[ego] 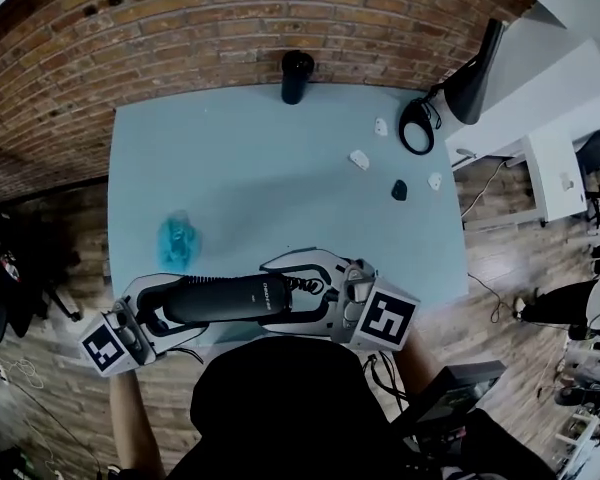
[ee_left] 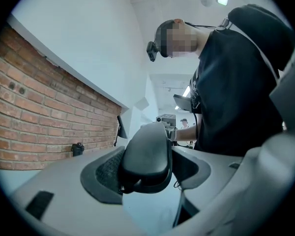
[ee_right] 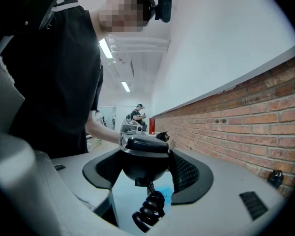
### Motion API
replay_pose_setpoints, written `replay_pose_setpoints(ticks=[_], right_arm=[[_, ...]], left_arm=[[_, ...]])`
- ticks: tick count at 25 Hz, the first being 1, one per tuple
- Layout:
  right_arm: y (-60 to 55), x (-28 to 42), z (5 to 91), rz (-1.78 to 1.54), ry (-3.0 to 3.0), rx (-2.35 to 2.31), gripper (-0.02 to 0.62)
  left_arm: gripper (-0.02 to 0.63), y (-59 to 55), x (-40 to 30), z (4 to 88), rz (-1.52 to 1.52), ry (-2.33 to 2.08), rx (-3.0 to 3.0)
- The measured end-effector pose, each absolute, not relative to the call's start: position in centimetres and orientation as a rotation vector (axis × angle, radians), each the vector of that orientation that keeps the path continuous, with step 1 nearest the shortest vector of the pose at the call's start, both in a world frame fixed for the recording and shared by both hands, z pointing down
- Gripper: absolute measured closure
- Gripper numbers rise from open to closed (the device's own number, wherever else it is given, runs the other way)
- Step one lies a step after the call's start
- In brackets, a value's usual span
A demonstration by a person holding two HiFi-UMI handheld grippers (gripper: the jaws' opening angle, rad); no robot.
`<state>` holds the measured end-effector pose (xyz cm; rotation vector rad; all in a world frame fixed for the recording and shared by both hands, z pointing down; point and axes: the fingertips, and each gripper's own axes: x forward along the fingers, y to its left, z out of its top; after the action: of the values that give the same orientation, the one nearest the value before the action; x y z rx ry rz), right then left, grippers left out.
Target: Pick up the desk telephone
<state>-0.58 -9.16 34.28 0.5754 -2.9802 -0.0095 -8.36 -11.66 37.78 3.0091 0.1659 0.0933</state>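
Brick wall is backing a pale blue table, with wood floor around it. Head view: telephone handset is hanging level over the table's near edge, off the surface, spanned end to end between the two tools. Left gripper is taking the left end and right gripper the right end, with the coiled cord coming out there. No phone base is showing anywhere. Black cylinder is standing at the far edge, a blue blob is lying toward the left edge, and small white bits are sitting toward the far right corner, all well apart from the handset. Left gripper view: jaws are standing wide and pinching the rounded handset end, textured pad pressing its side, blue tabletop showing below. Right gripper view: jaws are likewise clamping the other end, ribbed pad against it, cord dangling between the jaws. Risks as I'm reading it: both holds are sitting on smooth curved plastic, so an uneven pull or twist between the hands could be popping one end loose and dropping it at the near edge. The cord's run is hidden, so lifting higher could be tugging whatever it's tied to, or snagging a jaw.
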Motion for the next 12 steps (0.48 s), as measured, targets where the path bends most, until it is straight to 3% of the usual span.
replay_pose_setpoints(ticks=[12], right_arm=[[-8.5, -1.5, 30.8, -0.125, -2.983, 0.56, 0.308]], left_arm=[[0.307, -11.1, -9.1, 33.0, -0.113, 0.16, 3.069]])
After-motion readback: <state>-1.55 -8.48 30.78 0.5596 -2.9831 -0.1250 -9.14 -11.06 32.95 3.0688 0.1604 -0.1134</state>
